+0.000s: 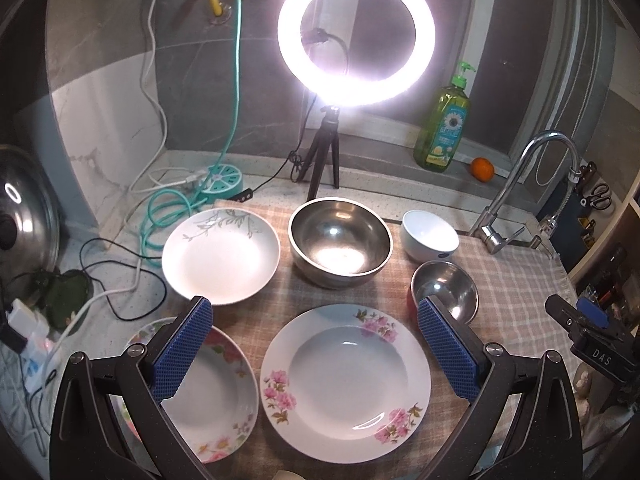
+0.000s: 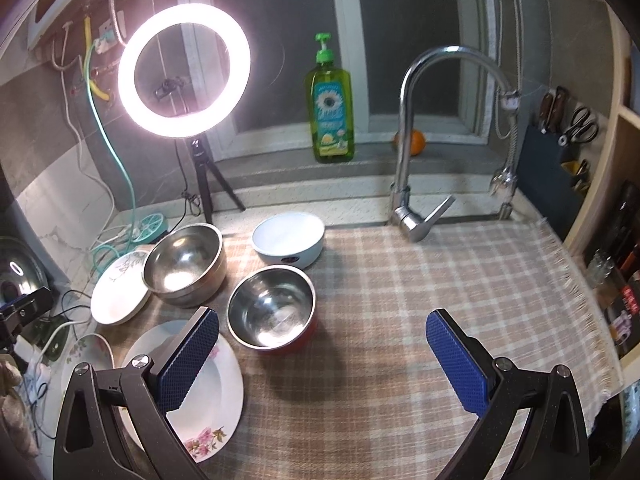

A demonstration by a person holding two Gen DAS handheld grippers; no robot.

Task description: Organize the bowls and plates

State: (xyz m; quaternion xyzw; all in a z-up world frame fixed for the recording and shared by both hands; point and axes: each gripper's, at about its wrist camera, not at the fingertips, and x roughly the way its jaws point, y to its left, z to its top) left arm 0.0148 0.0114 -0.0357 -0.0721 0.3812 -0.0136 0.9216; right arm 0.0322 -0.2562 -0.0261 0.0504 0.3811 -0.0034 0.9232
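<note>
On the checked cloth (image 1: 512,280) lie three plates: a pink-flowered plate (image 1: 346,378), a red-flowered plate (image 1: 212,396) at its left, and a leaf-patterned plate (image 1: 220,254) behind. A big steel bowl (image 1: 340,244), a small steel bowl with a red outside (image 1: 444,290) and a white bowl (image 1: 430,234) stand further back. My left gripper (image 1: 316,352) hangs open above the pink-flowered plate, holding nothing. My right gripper (image 2: 322,356) is open over bare cloth (image 2: 420,280), right of the small steel bowl (image 2: 272,306), the big steel bowl (image 2: 184,264), the white bowl (image 2: 288,244) and the pink-flowered plate (image 2: 216,392).
A lit ring light (image 1: 356,36) on a tripod stands behind the dishes. A green soap bottle (image 1: 442,128) and an orange (image 1: 482,169) sit on the sill. The tap (image 2: 416,168) rises at the cloth's far edge. Cables and a pot lid (image 1: 24,216) crowd the left.
</note>
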